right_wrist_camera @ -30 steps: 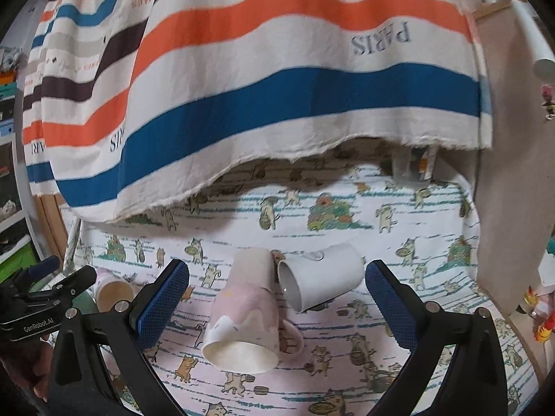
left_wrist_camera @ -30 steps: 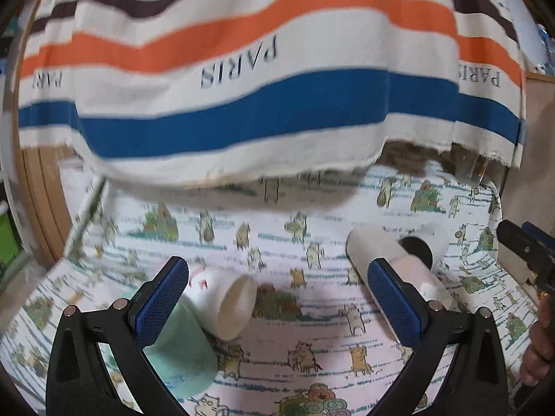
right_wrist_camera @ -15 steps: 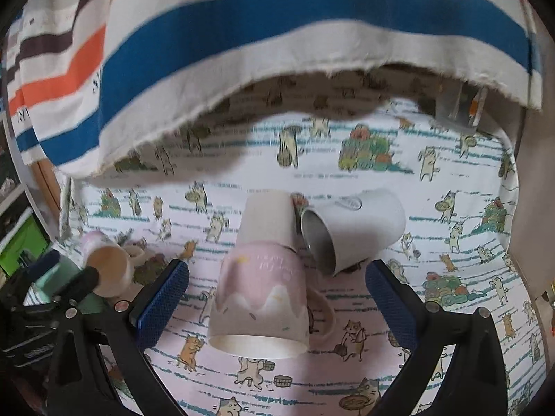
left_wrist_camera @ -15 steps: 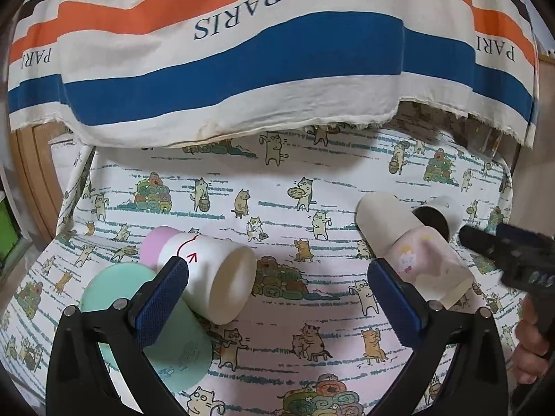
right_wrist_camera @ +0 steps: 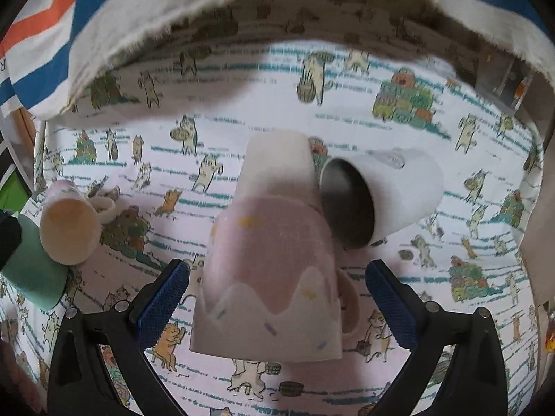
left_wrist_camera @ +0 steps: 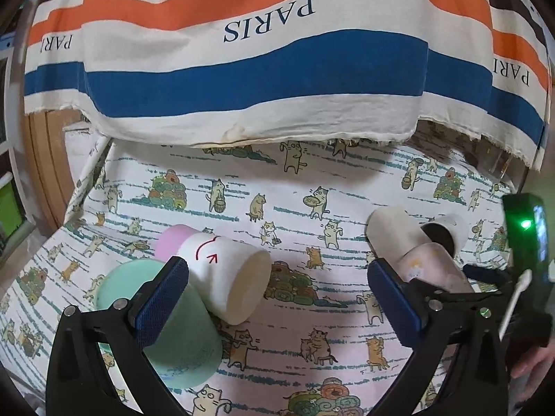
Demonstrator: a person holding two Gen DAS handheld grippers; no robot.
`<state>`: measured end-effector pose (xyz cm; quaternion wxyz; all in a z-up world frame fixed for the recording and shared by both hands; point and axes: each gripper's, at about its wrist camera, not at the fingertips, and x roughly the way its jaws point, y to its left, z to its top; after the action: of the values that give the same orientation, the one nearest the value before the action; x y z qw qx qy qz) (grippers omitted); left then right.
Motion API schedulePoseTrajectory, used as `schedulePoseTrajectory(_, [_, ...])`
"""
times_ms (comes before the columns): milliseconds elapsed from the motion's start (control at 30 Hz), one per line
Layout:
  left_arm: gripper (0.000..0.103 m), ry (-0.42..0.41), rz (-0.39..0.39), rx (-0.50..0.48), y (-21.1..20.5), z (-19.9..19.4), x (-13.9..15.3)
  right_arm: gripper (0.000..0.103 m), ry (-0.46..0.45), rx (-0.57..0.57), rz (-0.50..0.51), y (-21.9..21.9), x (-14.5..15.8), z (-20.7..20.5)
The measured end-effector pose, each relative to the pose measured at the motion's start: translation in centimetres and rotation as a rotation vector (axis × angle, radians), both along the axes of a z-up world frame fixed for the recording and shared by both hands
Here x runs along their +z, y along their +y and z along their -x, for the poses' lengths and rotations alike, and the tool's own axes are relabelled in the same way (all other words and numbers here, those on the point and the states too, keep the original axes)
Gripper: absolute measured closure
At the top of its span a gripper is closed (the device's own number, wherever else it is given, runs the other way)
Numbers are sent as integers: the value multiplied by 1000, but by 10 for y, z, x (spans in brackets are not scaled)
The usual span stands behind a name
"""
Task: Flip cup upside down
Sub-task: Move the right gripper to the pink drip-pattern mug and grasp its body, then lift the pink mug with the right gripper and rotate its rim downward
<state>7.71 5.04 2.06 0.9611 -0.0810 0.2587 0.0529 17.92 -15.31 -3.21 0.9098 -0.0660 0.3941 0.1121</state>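
Several cups lie on their sides on a cat-print cloth (left_wrist_camera: 312, 329). In the right wrist view a pink-and-white mug (right_wrist_camera: 270, 267) lies between the open fingers of my right gripper (right_wrist_camera: 277, 298), its mouth toward the camera and its handle on the right. A white cup with a dark inside (right_wrist_camera: 378, 194) lies against it. In the left wrist view a white-and-pink cup (left_wrist_camera: 225, 274) and a mint green cup (left_wrist_camera: 166, 322) lie by the left finger of my open, empty left gripper (left_wrist_camera: 281, 294). The pink mug (left_wrist_camera: 426, 263) shows at right.
A striped "PARIS" cloth (left_wrist_camera: 270, 62) hangs over the back of the surface, low over the cups. The right gripper's body (left_wrist_camera: 520, 277) is at the right edge of the left wrist view. A wooden frame (left_wrist_camera: 45, 159) stands at left.
Both grippers have moved forward and down toward the cups. The pink mug now sits between my right gripper's fingers. Neither gripper has closed.
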Motion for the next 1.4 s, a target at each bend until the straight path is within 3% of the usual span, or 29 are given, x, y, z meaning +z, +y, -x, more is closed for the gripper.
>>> schedulePoseTrajectory(33, [0, 0, 3, -1, 0, 0, 0, 1, 12, 4, 2, 1, -2, -1])
schedulePoseTrajectory(100, [0, 0, 4, -3, -1, 1, 1, 16, 27, 21, 10, 4, -6, -2])
schedulePoseTrajectory(133, [0, 1, 3, -6, -1, 1, 1, 18, 38, 27, 20, 6, -8, -2])
schedulePoseTrajectory(333, [0, 24, -8, -31, -7, -2, -2, 19, 55, 35, -33, -3, -3, 13])
schedulePoseTrajectory(533, [0, 2, -22, -25, -9, 2, 2, 19, 22, 118, -47, -7, 9, 54])
schedulePoseTrajectory(833, [0, 11, -4, -11, -3, 0, 0, 19, 80, 145, -87, -11, 2, 94])
schedulePoseTrajectory(1067, [0, 31, -9, -28, -8, -3, -7, 18, 38, 123, -69, -14, 4, 99])
schedulePoseTrajectory(1233, [0, 56, -58, -40, -17, -9, -11, 16, -59, 127, -95, -29, 26, 112])
schedulePoseTrajectory(1333, [0, 40, -25, -11, -10, -1, -4, 16, -118, 106, -114, -47, 41, 121])
schedulePoseTrajectory(1400, [0, 101, -37, 23, -10, -2, -1, 16, -162, 89, -120, -62, 51, 126])
